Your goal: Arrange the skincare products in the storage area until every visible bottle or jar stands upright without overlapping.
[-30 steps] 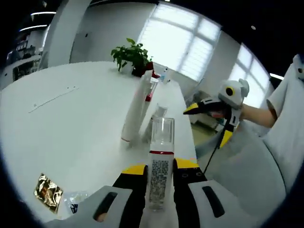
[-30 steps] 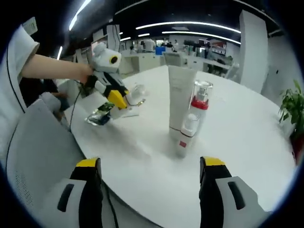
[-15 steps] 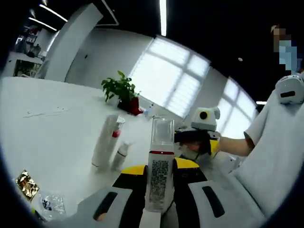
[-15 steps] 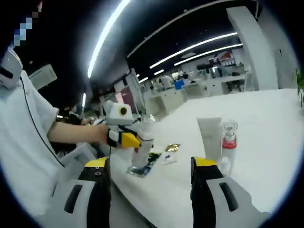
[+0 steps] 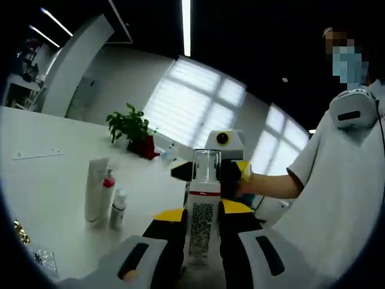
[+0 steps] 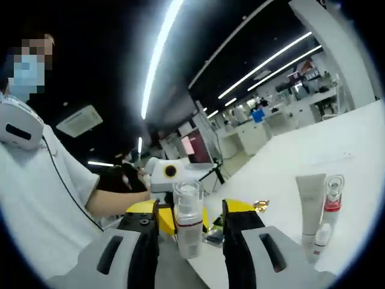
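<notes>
Clear-capped pump bottle (image 5: 203,226) clamped upright between the left gripper (image 5: 201,215) jaws, red band under the cap, printed label facing the camera. Held up off the white table (image 5: 48,198), not resting on it. Same bottle (image 6: 187,220) in the right gripper view, sitting between the right gripper (image 6: 190,212) jaws too, but can't tell if those jaws are actually pinching it or just flanking it. Right gripper (image 5: 224,171) also in the left gripper view, just behind the bottle's cap, gripped by a hand (image 5: 231,179).

Over on the table, well left of the held bottle: tall white tube (image 5: 95,189) standing on its cap, red-collared pump bottle (image 5: 109,183) right against it, small white bottle (image 5: 118,208) just in front. All three upright. Same trio in the right gripper view: tube (image 6: 309,204), red-collared one (image 6: 331,200), small one (image 6: 322,238).

Potted plant (image 5: 130,127) further back on the table beyond the tube. Gold foil sachet (image 5: 19,232) near the table's close edge, a clear sachet (image 5: 43,260) beside it.
</notes>
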Tool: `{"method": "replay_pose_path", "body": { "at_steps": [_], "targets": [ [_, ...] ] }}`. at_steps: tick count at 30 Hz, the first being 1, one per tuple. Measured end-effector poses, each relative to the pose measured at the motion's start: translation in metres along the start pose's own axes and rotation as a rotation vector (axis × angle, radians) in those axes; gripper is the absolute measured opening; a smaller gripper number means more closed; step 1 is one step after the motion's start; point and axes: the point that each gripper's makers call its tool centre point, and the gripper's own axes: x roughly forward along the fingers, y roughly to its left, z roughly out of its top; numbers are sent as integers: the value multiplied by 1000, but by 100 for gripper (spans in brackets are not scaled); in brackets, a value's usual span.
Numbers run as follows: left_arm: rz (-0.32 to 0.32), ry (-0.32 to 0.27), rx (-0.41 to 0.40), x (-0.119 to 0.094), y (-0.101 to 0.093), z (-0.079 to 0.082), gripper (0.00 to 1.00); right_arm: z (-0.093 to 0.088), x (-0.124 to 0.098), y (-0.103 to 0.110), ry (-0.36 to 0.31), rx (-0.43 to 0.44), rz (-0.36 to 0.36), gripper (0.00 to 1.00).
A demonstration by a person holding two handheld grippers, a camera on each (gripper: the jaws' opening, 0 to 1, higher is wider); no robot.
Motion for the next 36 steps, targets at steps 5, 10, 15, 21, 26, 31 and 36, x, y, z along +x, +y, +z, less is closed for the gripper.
{"method": "replay_pose_path", "body": {
  "at_steps": [5,10,15,21,26,31,36],
  "targets": [
    [0,-17,-12,1,-4,0,24,-2,4,9,21,-7,40,20],
    [-2,-40,-17,3,-6,4,24,3,1,14,1,-13,56,19],
    [19,-42,26,5,-6,9,25,8,-3,15,26,-98,59,18],
    [87,103,200,9,-4,-4,24,-6,-1,16,167,-233,70,18],
    [137,205,299,7,4,-14,23,-14,3,13,205,-263,75,18],
    [170,354,419,12,6,-29,25,-17,5,9,222,-279,80,18],
    [192,394,429,16,15,-32,25,-21,1,-1,247,-300,75,18]
  ]
}}
